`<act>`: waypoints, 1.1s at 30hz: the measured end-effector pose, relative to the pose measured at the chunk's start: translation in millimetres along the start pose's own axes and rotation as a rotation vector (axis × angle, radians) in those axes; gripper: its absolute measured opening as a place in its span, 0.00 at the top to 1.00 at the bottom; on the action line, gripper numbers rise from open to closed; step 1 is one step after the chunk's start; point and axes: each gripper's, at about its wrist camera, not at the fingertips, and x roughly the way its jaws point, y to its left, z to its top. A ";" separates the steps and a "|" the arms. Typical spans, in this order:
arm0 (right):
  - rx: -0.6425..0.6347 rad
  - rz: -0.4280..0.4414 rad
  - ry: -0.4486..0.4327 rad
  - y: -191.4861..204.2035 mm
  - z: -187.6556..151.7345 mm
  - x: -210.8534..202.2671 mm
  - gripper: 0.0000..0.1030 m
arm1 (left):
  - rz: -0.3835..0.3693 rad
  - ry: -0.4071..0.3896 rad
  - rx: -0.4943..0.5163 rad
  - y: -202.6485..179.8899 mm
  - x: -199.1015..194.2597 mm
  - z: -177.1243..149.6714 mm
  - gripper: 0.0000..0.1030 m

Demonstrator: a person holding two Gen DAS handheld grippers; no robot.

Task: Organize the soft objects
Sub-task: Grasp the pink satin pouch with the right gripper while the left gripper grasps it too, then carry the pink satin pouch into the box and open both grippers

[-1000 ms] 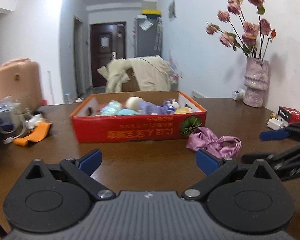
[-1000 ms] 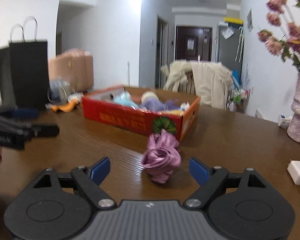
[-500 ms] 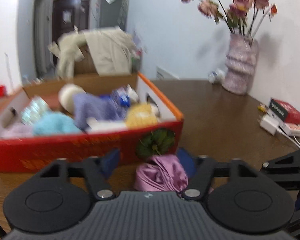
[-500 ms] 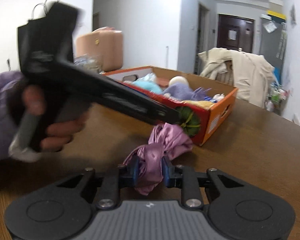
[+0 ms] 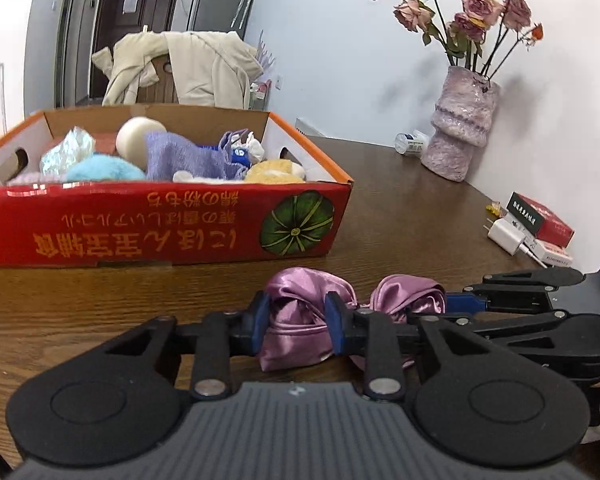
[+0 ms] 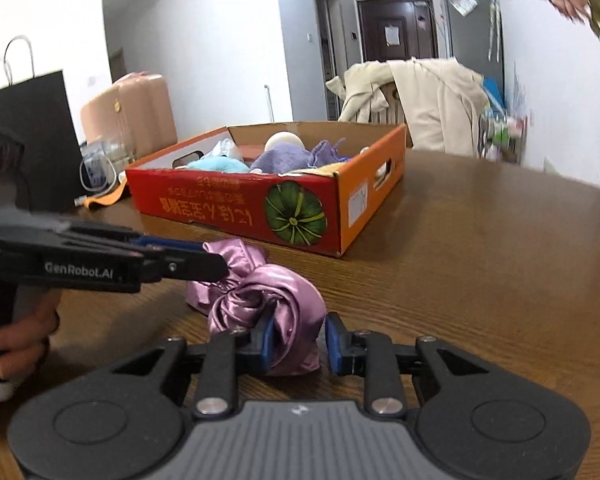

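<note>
A crumpled pink satin cloth [image 5: 300,312] lies on the wooden table in front of the red cardboard box [image 5: 160,220]. My left gripper [image 5: 300,320] is shut on one end of the cloth. My right gripper [image 6: 298,338] is shut on the other end [image 6: 284,308]; it also shows in the left wrist view [image 5: 452,306] coming from the right. The box [image 6: 260,208] holds several soft toys and cloths.
A pink vase [image 5: 460,128] with roses stands at the far right by the wall. A charger [image 5: 508,238] and red packs [image 5: 540,220] lie at the right edge. A black bag [image 6: 32,140] and clutter sit left of the box.
Both grippers moved in on the pink cloth and shut on its two ends. One second ago both were open and apart from it.
</note>
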 end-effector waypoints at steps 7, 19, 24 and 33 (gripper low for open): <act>-0.023 -0.010 0.005 4.5 -1.3 2.7 0.77 | -0.003 -0.003 -0.017 2.8 2.8 -2.6 0.69; -0.159 -0.086 -0.061 35.6 3.8 -20.3 0.90 | -0.059 -0.059 0.013 -13.7 -22.5 11.0 0.99; -0.197 -0.072 -0.170 64.7 38.0 -43.5 0.90 | -0.078 -0.158 -0.041 4.3 -49.9 43.5 0.98; -0.234 -0.015 -0.227 79.1 158.9 10.6 0.90 | 0.024 -0.288 -0.085 78.1 -53.5 131.4 0.99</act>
